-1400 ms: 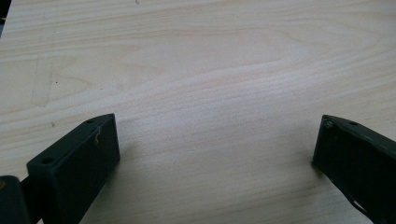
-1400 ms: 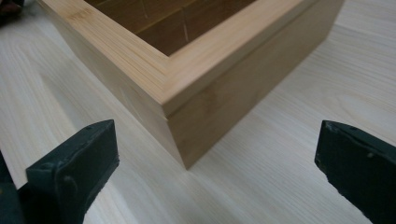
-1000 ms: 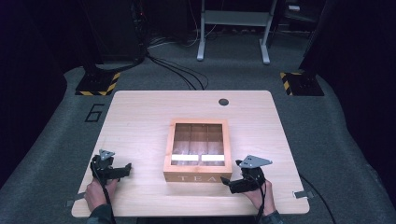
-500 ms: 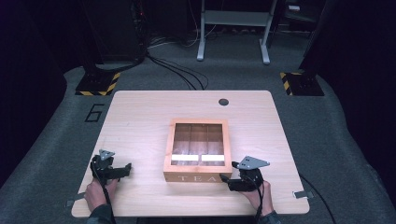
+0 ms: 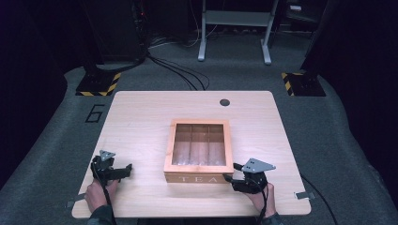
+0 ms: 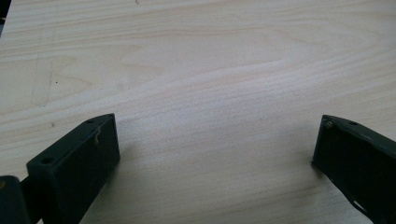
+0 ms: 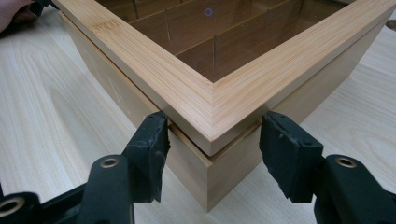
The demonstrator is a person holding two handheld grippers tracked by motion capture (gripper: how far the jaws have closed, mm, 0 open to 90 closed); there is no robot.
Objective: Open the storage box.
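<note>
Right gripper [image 7: 212,154], at the table's [image 5: 141,117] five o'clock, has just been closing its jaws around the near right corner of the centred tea box [image 5: 199,151], pads at its lid seam, likely to lift the lid, while the left gripper [image 6: 215,154] rests open at seven o'clock.
</note>
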